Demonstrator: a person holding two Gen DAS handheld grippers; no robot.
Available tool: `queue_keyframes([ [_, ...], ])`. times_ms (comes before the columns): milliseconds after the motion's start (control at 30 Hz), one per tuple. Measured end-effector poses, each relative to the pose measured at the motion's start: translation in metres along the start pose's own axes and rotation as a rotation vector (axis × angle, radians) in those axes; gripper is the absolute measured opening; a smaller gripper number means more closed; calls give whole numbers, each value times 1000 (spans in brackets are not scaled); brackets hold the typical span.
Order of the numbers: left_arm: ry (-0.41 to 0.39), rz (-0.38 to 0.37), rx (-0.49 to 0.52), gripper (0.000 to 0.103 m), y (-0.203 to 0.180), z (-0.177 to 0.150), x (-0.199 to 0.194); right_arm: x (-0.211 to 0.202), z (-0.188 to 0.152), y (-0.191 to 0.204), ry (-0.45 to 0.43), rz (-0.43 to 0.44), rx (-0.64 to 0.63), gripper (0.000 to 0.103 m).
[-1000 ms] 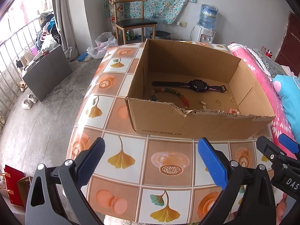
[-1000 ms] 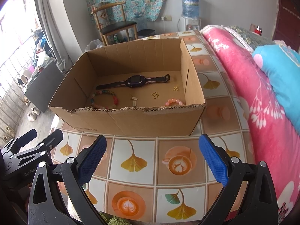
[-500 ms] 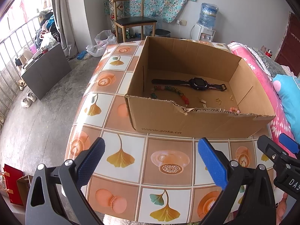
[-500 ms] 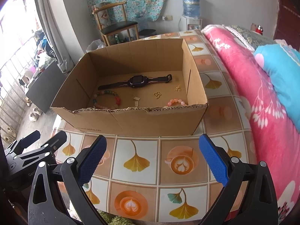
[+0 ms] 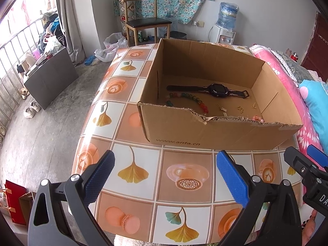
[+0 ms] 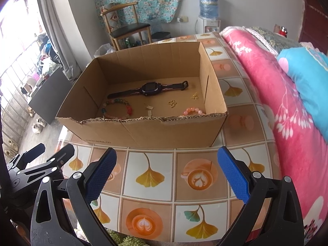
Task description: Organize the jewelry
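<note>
Two grippers hover low over the near edge of the tiled worktop [image 6: 174,176], and we see both with their blue pads wide apart, holding nothing: the left gripper [image 5: 164,176] and the right gripper [image 6: 167,174]. Ahead of them sits the open cardboard box [image 6: 155,131], printed "www.anta.cn" on its near wall. All the jewelry lies on its floor. We make out a black smartwatch [image 6: 150,88] stretched flat toward the back, a multicoloured bead bracelet [image 6: 117,109] at the left front, a pink bead bracelet [image 6: 193,110] against the near wall at the right, and small gold pieces [image 6: 172,103] between them, too small to name. A pink floral bedspread [image 6: 287,102] runs along the right of the worktop.

Against the frames a second ago we find little change: the box looks slightly farther off and more of its floor shows in the right wrist view, so both grippers have risen or tipped a little, and the jewelry has not moved.
</note>
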State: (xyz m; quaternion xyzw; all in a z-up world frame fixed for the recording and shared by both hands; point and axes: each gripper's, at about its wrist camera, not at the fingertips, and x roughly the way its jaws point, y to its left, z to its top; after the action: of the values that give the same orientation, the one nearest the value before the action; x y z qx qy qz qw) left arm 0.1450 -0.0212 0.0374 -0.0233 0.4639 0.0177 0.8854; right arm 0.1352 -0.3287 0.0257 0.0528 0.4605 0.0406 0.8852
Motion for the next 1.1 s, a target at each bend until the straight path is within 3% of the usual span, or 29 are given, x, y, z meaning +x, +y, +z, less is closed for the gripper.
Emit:
queue_keyframes([
  [1100, 3, 3, -12, 98, 4, -4, -2, -1, -1, 4, -6, 3, 4, 95],
])
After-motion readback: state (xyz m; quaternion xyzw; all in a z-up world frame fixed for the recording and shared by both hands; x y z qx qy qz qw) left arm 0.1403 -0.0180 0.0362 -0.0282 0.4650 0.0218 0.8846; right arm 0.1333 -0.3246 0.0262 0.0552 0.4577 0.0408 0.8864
